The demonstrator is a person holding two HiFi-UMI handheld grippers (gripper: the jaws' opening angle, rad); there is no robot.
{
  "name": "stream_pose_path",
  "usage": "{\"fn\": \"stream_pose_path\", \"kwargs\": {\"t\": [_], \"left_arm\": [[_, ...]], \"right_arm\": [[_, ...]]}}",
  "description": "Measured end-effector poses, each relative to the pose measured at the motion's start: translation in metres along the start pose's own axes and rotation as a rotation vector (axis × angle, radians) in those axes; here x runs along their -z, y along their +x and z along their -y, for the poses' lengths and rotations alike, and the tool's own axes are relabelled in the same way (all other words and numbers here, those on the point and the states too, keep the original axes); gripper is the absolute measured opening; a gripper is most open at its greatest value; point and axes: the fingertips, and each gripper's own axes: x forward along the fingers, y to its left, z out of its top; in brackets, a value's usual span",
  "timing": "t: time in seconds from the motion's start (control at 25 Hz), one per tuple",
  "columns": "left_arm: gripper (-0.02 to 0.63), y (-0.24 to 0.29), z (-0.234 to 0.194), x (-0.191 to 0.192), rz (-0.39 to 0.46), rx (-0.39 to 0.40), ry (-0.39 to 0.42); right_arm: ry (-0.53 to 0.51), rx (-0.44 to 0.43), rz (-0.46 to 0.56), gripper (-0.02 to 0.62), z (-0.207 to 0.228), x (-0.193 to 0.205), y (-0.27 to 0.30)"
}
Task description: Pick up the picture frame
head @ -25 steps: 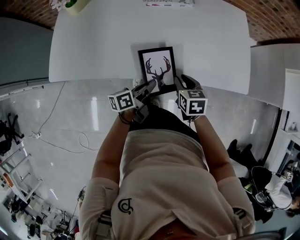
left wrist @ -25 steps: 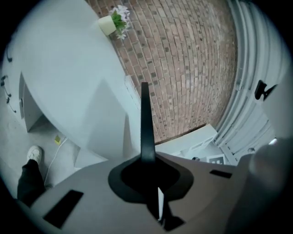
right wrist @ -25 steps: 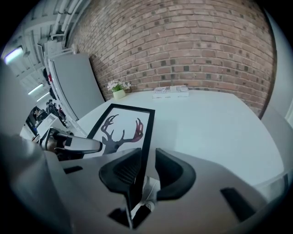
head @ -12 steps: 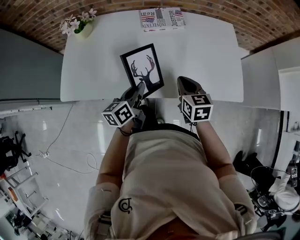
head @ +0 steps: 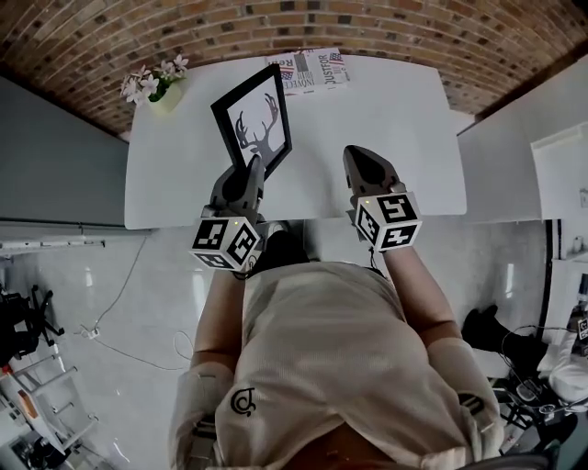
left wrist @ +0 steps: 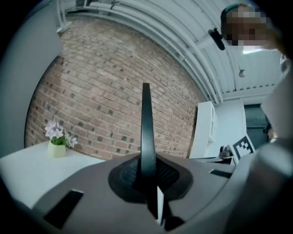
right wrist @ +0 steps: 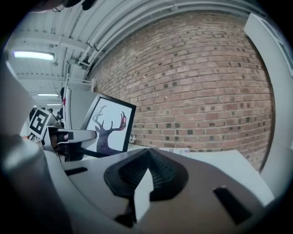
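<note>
Our left claw [head: 253, 165] is clamped shut on the lower edge of the black rectangular picture frame [head: 253, 124]. The frame stands upright in the upper middle of the head view, a little left of centre. Its white print of a dark antlered deer head is turned towards us. In the left gripper view it shows edge-on, as a thin black bar rising straight up from between the closed pads. It seems to be clear of the white desk [head: 413, 138], though we cannot tell for sure.

Our right claw [head: 360, 156] is closed on nothing, and the right gripper view shows its jaws pressed together. It hangs over the desk to the right of the frame, apart from it. In that view the frame sits at centre left with the left claw at its lower corner.

The desk is a broad white top with rounded corners, filling the upper band of the head view. A pale vase of pink flowers [head: 156, 83] stands at the desk's upper left corner. A printed magazine [head: 310, 69] lies at the top edge, just beyond the frame. A reddish-brown brick wall [head: 386, 27] curves across the top of the view behind the desk. Below the desk's near edge spreads a glossy grey floor [head: 73, 285]. A white cabinet [head: 551, 174] stands at the right edge.
</note>
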Motion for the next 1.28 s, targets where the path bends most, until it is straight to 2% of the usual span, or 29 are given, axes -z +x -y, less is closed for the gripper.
{"fn": "stream_pose_path", "kwargs": {"t": [0.28,0.4,0.52,0.76,1.28], "left_arm": [[0.023,-0.002,0.012,-0.06,0.133,-0.023,0.213],[0.023,-0.008,0.018,-0.084,0.172,-0.044,0.312],[0.023,-0.013,0.02,-0.1,0.201,-0.068,0.378],[0.023,-0.018,0.011,-0.104,0.211,-0.108,0.394],[0.023,-0.024,0.007,-0.092,0.184,-0.139,0.412]], "right_arm": [[-0.077,-0.013,0.163,0.006,-0.006,-0.053,-0.001],[-0.096,-0.018,0.214,0.006,-0.01,-0.072,-0.006],[-0.115,-0.022,0.25,0.006,-0.014,-0.083,-0.009],[-0.173,-0.038,0.285,0.006,-0.024,-0.091,-0.012],[-0.158,-0.042,0.263,0.005,-0.024,-0.079,-0.016]]}}
